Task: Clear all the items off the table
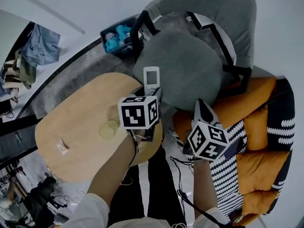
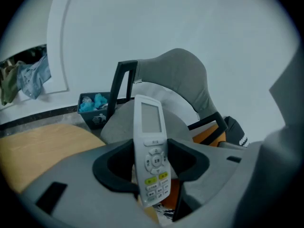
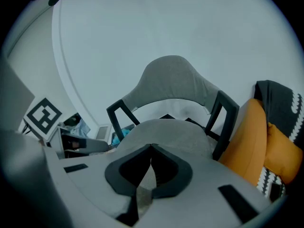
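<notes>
Left gripper view: blue bin (image 2: 95, 119) holds teal items (image 2: 93, 102).

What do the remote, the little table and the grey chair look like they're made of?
Remote: probably white plastic; smooth moulded shell, rubbery-looking buttons, grey screen.
Table: light wood or wood-look laminate, matt; pale tan top, grain too faint to tell.
Chair: grey fabric upholstery, soft and matt, on a black frame, maybe metal or painted wood.
</notes>
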`<state>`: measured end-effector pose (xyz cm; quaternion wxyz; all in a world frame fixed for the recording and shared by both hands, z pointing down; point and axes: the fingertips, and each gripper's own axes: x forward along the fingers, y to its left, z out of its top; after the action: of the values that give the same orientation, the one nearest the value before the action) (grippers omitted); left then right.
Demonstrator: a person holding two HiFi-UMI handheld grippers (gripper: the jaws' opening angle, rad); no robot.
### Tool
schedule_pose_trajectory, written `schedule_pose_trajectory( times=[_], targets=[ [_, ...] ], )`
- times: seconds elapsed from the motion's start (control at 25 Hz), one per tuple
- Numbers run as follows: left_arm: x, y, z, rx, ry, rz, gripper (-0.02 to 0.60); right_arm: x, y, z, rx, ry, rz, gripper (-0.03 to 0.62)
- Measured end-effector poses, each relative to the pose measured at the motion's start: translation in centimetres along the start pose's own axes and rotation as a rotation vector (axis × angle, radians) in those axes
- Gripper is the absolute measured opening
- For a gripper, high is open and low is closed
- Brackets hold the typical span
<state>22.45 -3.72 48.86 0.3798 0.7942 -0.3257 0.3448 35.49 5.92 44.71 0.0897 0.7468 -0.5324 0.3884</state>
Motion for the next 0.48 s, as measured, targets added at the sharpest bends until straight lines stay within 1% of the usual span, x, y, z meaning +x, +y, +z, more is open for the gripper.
schedule_pose_trajectory(
  times=[0.16,0.32,0.48],
  targets=[
    [5.3,0.5,2.4,0.038,0.03,0.012,0.216,2.5,-0.7,1.4,0.006,-0.001,0.018,0.025],
    [9.8,1.7,4.6,0.116,0.043,0.035,0.215,4.6,-2.0,1.5,0.006,0.015,0.005,0.025],
    [12.9,2.9,5.4,0.111,0.062,0.041,0.216,6.0,-3.5,0.5,0.015,0.046,-0.012,0.025]
  ],
)
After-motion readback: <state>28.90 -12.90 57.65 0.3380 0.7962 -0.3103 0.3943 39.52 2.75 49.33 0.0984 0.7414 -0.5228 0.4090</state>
